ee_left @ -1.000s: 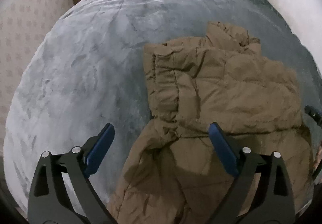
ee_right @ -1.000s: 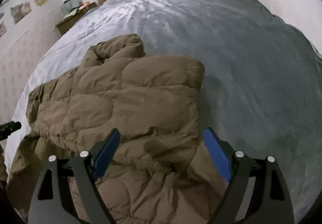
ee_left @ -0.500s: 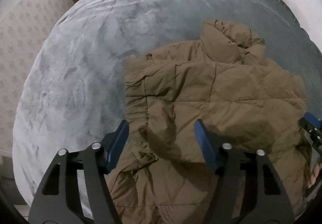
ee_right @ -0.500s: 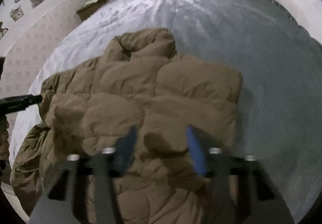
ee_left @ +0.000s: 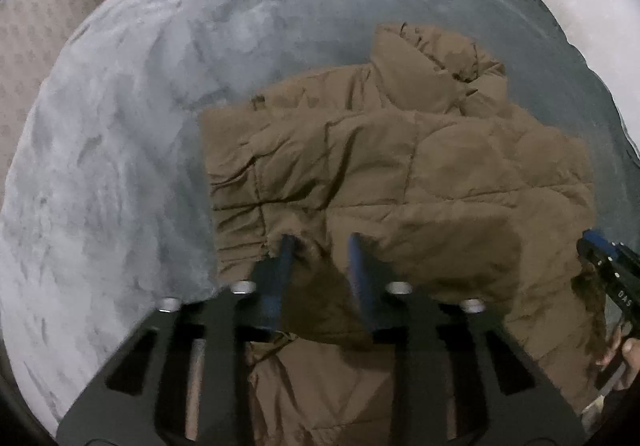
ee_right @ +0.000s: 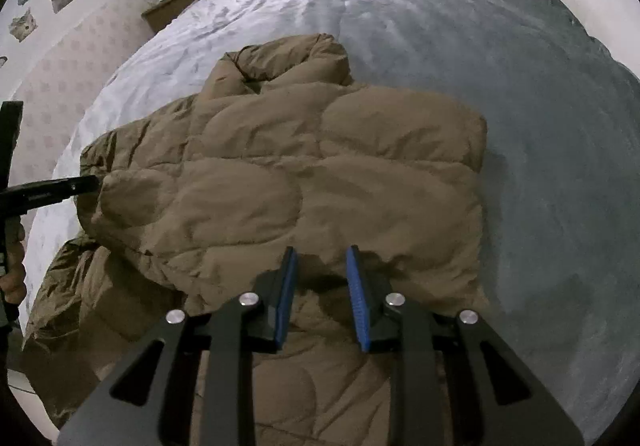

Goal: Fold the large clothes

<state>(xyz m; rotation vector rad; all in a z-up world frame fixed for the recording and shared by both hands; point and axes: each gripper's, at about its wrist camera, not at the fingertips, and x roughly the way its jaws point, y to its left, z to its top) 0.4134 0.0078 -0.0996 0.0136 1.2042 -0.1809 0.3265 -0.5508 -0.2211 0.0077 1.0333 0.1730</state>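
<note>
Both hand-held grippers, left (ee_left: 320,246) and right (ee_right: 320,262), have just been closing on the puffy brown jacket (ee_right: 304,181) edge, which may slip out on lifting.

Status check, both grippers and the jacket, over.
Left gripper and right gripper just closing on brown jacket hem. Jacket partly folded on grey bed. Nothing blocking.

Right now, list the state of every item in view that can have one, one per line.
Brown puffer jacket: lying on the bed, partly folded, top half laid over the lower half, collar at the far end.
Left gripper: jaws just closing, pinching a bunch of jacket fabric.
Right gripper: jaws just closing on the folded edge.
Grey bed cover: spread flat, lightly rumpled.
</note>
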